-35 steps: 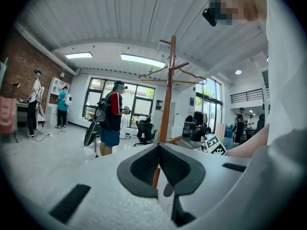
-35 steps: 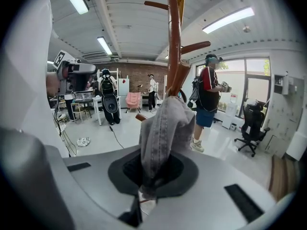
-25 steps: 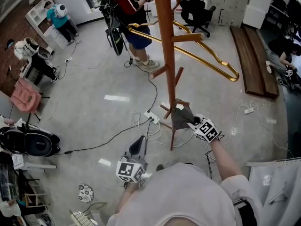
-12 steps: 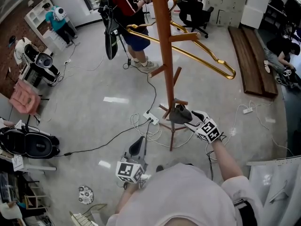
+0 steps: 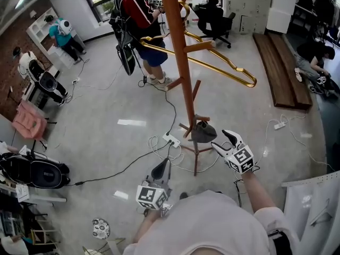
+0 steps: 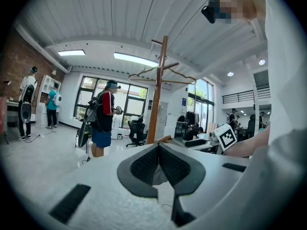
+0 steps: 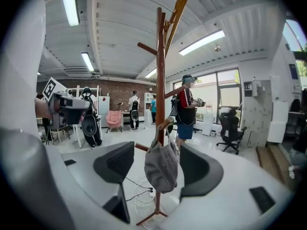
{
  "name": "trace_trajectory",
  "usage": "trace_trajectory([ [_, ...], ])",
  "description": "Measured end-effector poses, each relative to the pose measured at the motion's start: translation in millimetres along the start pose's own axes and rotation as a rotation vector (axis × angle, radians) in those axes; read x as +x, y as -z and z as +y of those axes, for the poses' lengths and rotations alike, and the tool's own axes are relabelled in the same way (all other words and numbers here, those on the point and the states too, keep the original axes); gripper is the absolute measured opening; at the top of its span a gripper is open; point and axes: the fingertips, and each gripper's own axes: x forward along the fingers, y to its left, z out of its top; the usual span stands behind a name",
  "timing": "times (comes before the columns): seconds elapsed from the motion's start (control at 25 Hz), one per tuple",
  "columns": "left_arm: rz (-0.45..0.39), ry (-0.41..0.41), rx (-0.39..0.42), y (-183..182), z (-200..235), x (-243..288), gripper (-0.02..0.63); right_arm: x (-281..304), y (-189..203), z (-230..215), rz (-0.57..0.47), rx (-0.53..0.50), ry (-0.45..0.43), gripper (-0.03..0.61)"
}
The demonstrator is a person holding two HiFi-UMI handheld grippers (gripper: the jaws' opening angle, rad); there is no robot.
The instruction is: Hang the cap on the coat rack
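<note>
The grey cap (image 5: pixel 202 132) hangs from a low peg of the wooden coat rack (image 5: pixel 179 62). My right gripper (image 5: pixel 223 141) is just right of it, open and not touching it. In the right gripper view the cap (image 7: pixel 161 166) dangles from the peg (image 7: pixel 165 124) ahead of the right gripper (image 7: pixel 157 166), between the line of the spread jaws but clear of both pads. My left gripper (image 5: pixel 161 168) is low near my body, shut with nothing in it. In the left gripper view the left gripper (image 6: pixel 159 163) points toward the rack (image 6: pixel 157 95).
Gold hangers (image 5: pixel 212 62) hang on the rack's upper pegs. A power strip with cables (image 5: pixel 171 139) lies by the rack's feet. A person in a red and black shirt (image 5: pixel 135 15) stands behind. Wooden boards (image 5: pixel 276 62) lie at the right, a black bag (image 5: pixel 32 169) at the left.
My right gripper has opened, let go of the cap and drawn back a little to the right. The cap now hangs on the peg by itself. The left gripper has barely moved.
</note>
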Motion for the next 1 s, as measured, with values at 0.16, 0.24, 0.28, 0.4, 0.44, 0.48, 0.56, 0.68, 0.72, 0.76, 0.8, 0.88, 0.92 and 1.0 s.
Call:
trace_trajectory([
  [0.16, 0.009, 0.022, 0.003, 4.0, -3.7, 4.4, 0.009, -16.9, -19.0, 10.0, -0.061, 0.045, 0.053, 0.261],
  [0.24, 0.017, 0.039, -0.005, 7.5, -8.1, 8.8, 0.009, -29.1, -26.9, 15.5, -0.087, 0.069, 0.081, 0.261],
  [0.28, 0.019, 0.051, -0.006, 8.1, -11.3, 11.9, 0.009, -36.4, -31.1, 17.6, -0.104, 0.081, 0.098, 0.243],
  [0.4, 0.014, 0.087, 0.015, 4.5, -20.4, 19.5, 0.009, -55.6, -42.8, 25.6, -0.16, 0.12, 0.143, 0.012],
  [0.44, 0.01, 0.096, 0.022, 2.4, -22.4, 20.9, 0.009, -59.4, -46.1, 29.4, -0.171, 0.128, 0.155, 0.012],
  [0.48, 0.005, 0.103, 0.026, 0.2, -24.0, 22.0, 0.009, -62.3, -48.9, 32.5, -0.175, 0.13, 0.173, 0.012],
  [0.56, -0.005, 0.117, 0.015, -3.8, -26.4, 23.9, 0.009, -67.7, -54.1, 36.8, -0.177, 0.13, 0.219, 0.012],
  [0.68, -0.02, 0.135, 0.004, -8.7, -31.4, 26.1, 0.009, -76.2, -61.8, 42.4, -0.203, 0.156, 0.258, 0.012],
  [0.72, -0.022, 0.139, 0.011, -10.1, -33.1, 26.4, 0.009, -78.4, -63.9, 44.0, -0.213, 0.165, 0.265, 0.012],
  [0.76, -0.026, 0.143, 0.017, -11.7, -34.4, 26.4, 0.009, -79.9, -65.5, 45.7, -0.22, 0.171, 0.27, 0.012],
  [0.8, -0.03, 0.146, 0.021, -13.4, -35.4, 26.2, 0.009, -80.7, -66.7, 47.7, -0.222, 0.173, 0.271, 0.012],
  [0.88, -0.037, 0.149, 0.023, -16.6, -37.5, 25.2, 0.009, -81.0, -68.3, 52.3, -0.217, 0.17, 0.26, 0.012],
  [0.92, -0.039, 0.151, 0.023, -17.5, -39.0, 24.4, 0.009, -80.9, -68.7, 54.8, -0.212, 0.168, 0.253, 0.012],
  [1.0, -0.039, 0.157, 0.026, -17.6, -42.2, 22.2, 0.009, -80.4, -68.6, 59.6, -0.208, 0.168, 0.242, 0.012],
])
